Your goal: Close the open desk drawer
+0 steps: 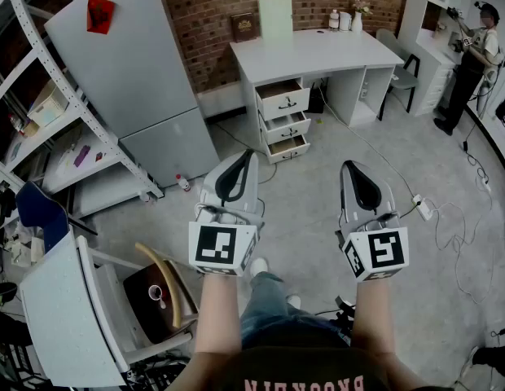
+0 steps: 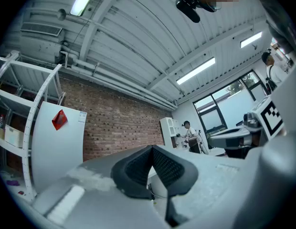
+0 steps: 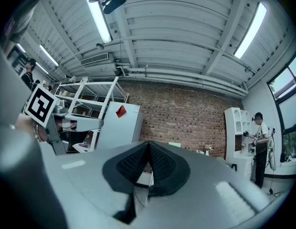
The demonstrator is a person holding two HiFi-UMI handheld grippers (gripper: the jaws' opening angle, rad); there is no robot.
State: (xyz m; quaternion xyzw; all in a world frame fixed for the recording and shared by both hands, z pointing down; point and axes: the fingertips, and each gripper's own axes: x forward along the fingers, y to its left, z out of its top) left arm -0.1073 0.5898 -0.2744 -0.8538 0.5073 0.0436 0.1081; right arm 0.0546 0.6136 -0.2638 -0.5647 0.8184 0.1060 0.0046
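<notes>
Head view: both forearms are reaching straight forward from the bottom edge, side by side and well apart, each hand hidden behind its marker cube. The left gripper (image 1: 234, 174) is pointing up the picture with a slight lean to the right, and the right gripper (image 1: 360, 186) is lying nearly parallel to it. Both are hanging over bare floor (image 1: 318, 218), well short of the desk (image 1: 318, 54).

In the left gripper view the left gripper (image 2: 152, 150) is showing its dark pads meeting at the tip, with nothing between them. In the right gripper view the right gripper (image 3: 148, 146) is likewise pressed shut and carrying nothing.

The desk is standing against the brick wall (image 1: 204, 15), near the top edge of the head view. The drawer stack (image 1: 285, 122) is sitting under the desktop's left end. The top drawer (image 1: 280, 93) is standing pulled out and showing its wooden inside, and the bottom drawer (image 1: 289, 146) is showing its inside as well. A grey fridge (image 1: 126, 72) is standing left of the desk, and a person (image 1: 474, 59) is working at the white shelves in the far right corner.
</notes>
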